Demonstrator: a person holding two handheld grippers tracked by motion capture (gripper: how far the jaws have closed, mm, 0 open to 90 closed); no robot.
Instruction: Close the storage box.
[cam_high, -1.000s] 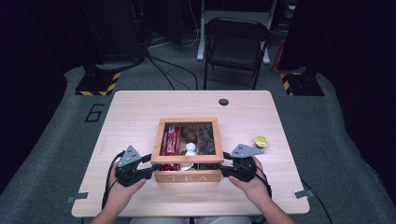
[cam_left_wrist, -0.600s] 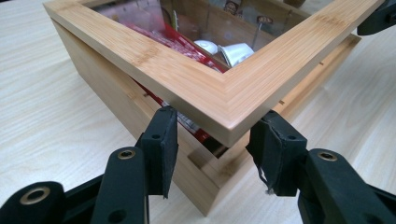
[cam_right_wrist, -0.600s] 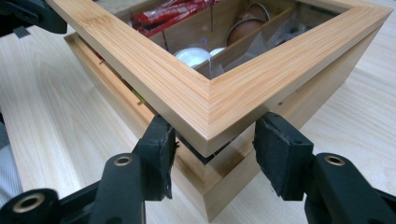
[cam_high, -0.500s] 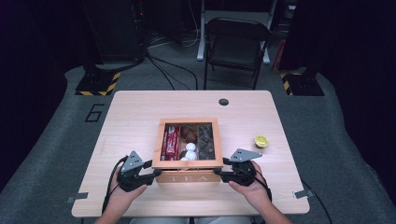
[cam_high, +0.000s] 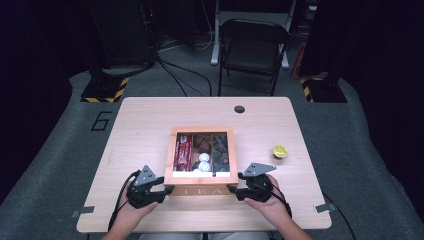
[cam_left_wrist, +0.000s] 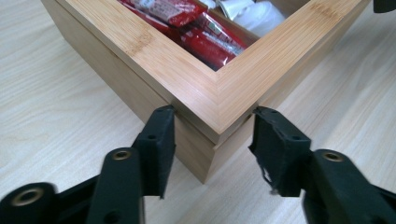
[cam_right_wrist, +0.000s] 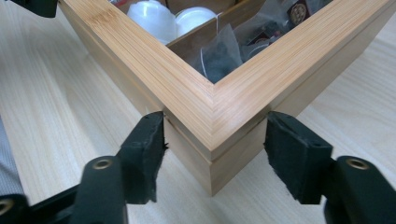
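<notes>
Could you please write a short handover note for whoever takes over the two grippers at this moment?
Left gripper: fingers have just been opening; they straddle the near left corner of the wooden tea box, no longer clamped.
Right gripper: fingers also just opening, astride the near right corner, a small gap on one side.
Box: on the table, near the front edge, holding red packets, white cups and tea bags.
Yellow cup: on the table right of the box.
Done: box set down.
Left: probably draw both grippers back.

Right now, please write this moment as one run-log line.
left tool: open, at corner | right tool: open, at corner | square bamboo tea box: on table
</notes>
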